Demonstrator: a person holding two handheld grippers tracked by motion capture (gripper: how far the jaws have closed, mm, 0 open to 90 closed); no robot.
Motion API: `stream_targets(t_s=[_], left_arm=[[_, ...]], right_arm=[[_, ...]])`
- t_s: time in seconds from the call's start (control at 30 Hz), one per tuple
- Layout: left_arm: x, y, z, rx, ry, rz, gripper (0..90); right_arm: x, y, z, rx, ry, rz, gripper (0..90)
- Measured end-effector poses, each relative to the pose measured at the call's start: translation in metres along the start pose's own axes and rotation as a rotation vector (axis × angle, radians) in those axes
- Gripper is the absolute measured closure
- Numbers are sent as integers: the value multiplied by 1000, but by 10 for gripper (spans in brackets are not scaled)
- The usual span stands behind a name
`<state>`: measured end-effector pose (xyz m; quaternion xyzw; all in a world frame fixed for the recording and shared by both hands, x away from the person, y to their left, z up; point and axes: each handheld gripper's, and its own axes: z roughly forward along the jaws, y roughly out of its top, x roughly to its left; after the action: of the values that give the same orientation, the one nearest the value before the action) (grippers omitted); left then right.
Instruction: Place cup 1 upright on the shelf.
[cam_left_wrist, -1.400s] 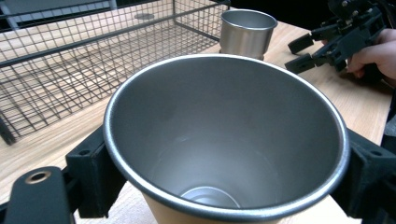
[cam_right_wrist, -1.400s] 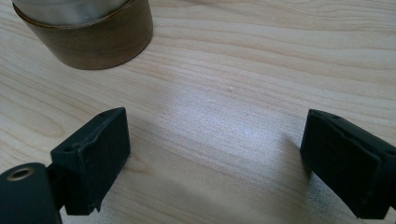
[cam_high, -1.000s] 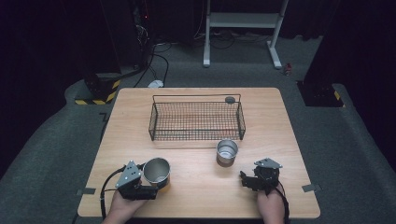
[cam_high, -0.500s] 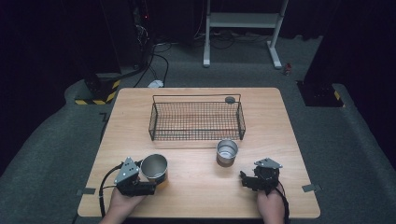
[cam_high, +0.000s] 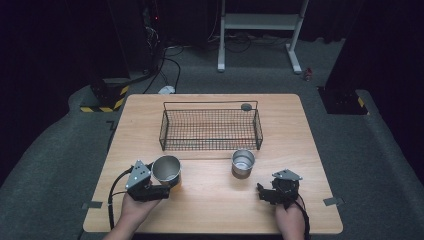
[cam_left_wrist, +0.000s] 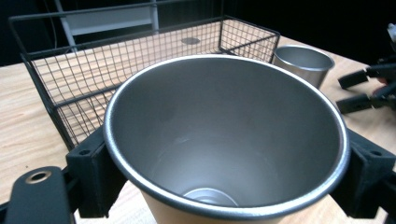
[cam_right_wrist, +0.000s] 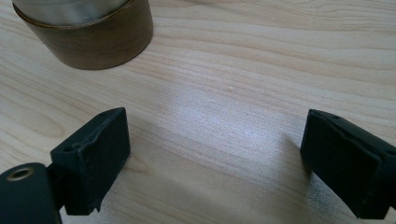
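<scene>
Below, each label marks one element of the scene.

Left gripper (cam_high: 169, 186): near the table's front-left corner; jaws clamped on either side of the steel cup with the tan base (cam_high: 167, 170), one black pad against each flank in the left gripper view (cam_left_wrist: 224, 140).

Steel cup with the tan base: upright, mouth open upward, just in front of the wire basket's front-left corner.

Right gripper (cam_high: 262, 192): near the front edge, right of centre; jaws spread wide with bare wood between them, grasping nothing (cam_right_wrist: 215, 163).

Second steel cup (cam_high: 243, 162): upright with a dark brown base band, standing free just in front of the basket's front-right corner, near the right gripper and apart from it; its base shows at the upper left of the right gripper view (cam_right_wrist: 88, 35).

Wire basket (cam_high: 210, 146): black mesh, toward the table's rear edge, centred.

Dark round disc (cam_high: 246, 106): at the basket's rear-right corner.

Table (cam_high: 210, 210): light wood.
</scene>
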<state>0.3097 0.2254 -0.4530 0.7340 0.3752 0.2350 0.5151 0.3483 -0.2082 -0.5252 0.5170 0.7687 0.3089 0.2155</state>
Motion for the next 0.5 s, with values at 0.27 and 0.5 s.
stream_targets(t_s=[0.27,0.5], left_arm=[[8,4,9,-16,22,-50,136],[13,8,15,-11,15,-71,137]], right_arm=[[0,0,0,2,5,1,83],[0,0,0,3,5,-1,82]])
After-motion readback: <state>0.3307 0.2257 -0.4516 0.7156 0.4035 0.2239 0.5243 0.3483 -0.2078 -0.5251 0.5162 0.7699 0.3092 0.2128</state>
